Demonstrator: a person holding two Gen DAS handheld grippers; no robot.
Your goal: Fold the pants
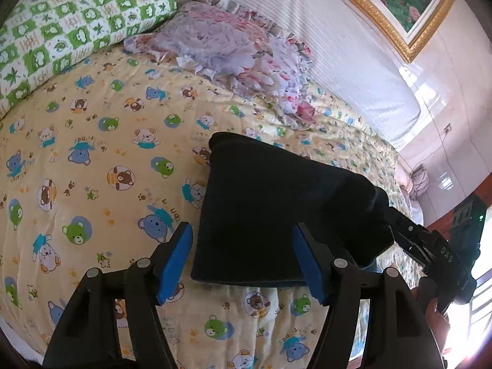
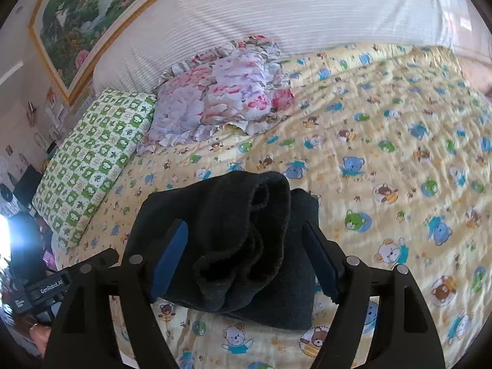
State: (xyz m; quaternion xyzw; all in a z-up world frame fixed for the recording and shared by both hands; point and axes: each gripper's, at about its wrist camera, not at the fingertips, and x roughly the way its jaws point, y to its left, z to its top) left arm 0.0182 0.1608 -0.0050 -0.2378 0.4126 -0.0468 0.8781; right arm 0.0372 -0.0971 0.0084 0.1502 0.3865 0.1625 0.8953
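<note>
Pants (image 1: 276, 206): dark, folded compact, edge rumpled

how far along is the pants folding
Mostly done: the black pants lie as a compact bundle on the bear-print quilt. In hand: nothing; the left claw and right claw are both open around it. Left: flatten the bunched top layer.

Sunlit bedroom: bear-print quilt (image 2: 384, 141), white headboard (image 2: 276, 9), gold-framed painting (image 2: 80, 21).
</note>
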